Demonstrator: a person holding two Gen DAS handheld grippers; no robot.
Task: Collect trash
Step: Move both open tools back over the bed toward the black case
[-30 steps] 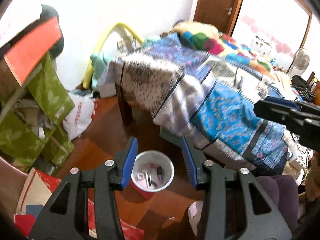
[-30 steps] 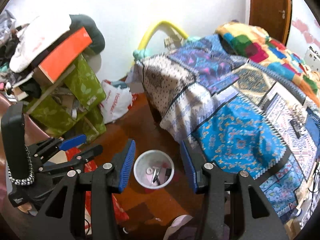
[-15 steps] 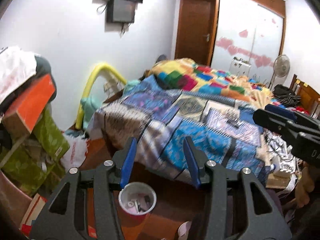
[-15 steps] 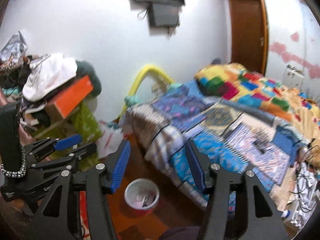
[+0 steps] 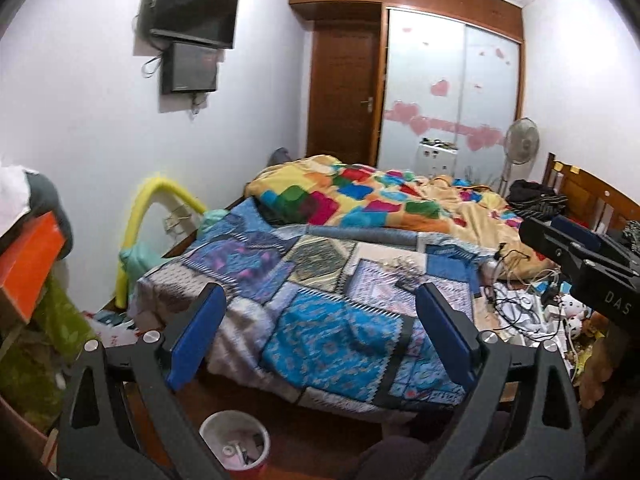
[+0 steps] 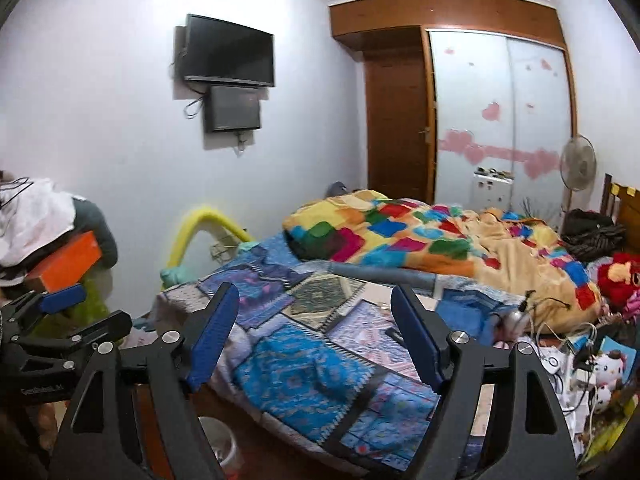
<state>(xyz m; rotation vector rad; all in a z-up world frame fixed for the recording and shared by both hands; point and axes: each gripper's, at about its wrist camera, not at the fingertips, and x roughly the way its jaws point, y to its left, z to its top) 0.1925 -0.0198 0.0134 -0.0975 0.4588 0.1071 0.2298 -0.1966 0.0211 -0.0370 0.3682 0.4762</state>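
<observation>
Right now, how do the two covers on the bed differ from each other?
The blanket at the far end is bright yellow and orange with bold coloured blocks; the quilt at the near end is mostly blue and purple with fine patchwork patterns. The blanket lies bunched and rumpled; the quilt lies flatter and hangs over the bed's edge. Both are multicoloured and lie on the same bed.

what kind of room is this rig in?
A lived-in, cluttered home bedroom, most likely. A bed with patchwork covers fills the middle, a TV is mounted on the wall, and a sliding-door wardrobe stands at the back.
</observation>
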